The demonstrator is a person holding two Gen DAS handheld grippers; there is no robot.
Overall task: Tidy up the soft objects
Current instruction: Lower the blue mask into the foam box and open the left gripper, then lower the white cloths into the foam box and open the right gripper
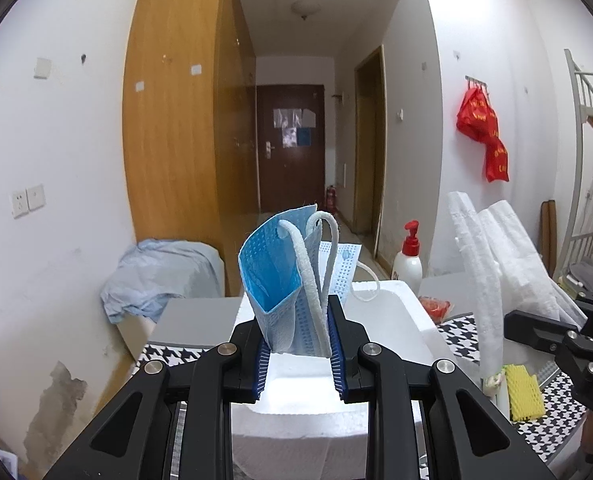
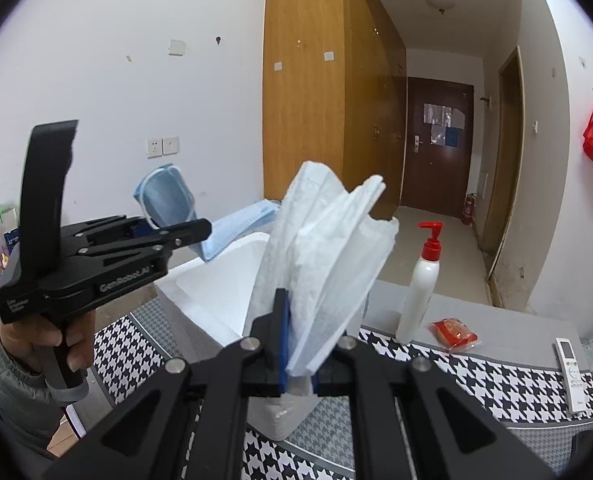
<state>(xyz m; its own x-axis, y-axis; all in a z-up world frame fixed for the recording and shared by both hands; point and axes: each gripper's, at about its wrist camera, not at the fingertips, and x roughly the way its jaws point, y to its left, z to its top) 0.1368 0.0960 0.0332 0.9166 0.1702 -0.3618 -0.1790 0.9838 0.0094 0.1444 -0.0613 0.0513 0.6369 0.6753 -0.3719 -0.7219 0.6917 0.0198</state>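
The brand "GenRobot.AI" is printed in pale letters along the side of the left gripper, as seen from the right wrist view. A small block of white print is carried on the rear housing of the same gripper, but it is too small to be read. On the body of the right gripper, at the lower right of the left wrist view, the raised letters "DA" can be made out before the edge cuts them off. Yellow characters are printed on the red bag hung on the wall; they cannot be read.
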